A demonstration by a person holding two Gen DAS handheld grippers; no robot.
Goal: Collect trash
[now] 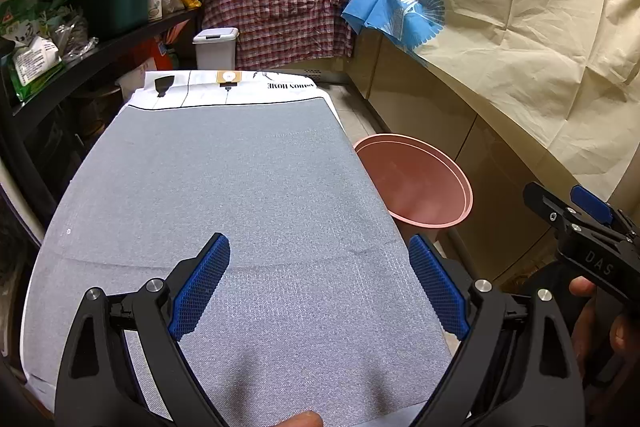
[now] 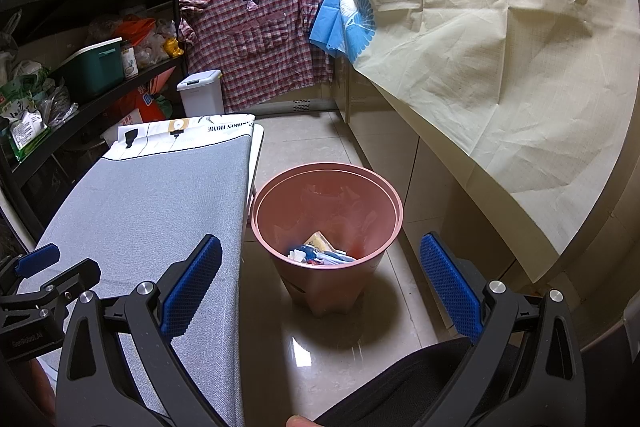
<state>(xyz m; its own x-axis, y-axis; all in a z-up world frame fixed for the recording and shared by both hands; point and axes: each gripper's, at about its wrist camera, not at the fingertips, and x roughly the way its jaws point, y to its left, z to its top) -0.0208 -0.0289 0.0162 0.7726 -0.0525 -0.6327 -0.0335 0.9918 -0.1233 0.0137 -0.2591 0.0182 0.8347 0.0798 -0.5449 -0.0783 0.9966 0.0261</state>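
Observation:
A pink waste bin (image 2: 326,223) stands on the tiled floor just right of the table, with crumpled wrappers and paper scraps (image 2: 320,253) at its bottom. In the left wrist view only the bin's rim (image 1: 416,183) shows past the table edge. My left gripper (image 1: 320,283) hangs open over the grey table mat (image 1: 224,179), with nothing between its blue pads. My right gripper (image 2: 320,283) is open too, held above the floor in front of the bin and empty. The right gripper also shows in the left wrist view at the right edge (image 1: 576,215), held by a hand.
A white lidded bin (image 2: 200,89) stands beyond the table's far end. Black shelves (image 2: 80,67) packed with boxes and bags run along the left. A counter draped with cream cloth (image 2: 500,47) and a plaid shirt (image 2: 260,39) closes the right and back. A dark chair seat (image 2: 400,379) is below.

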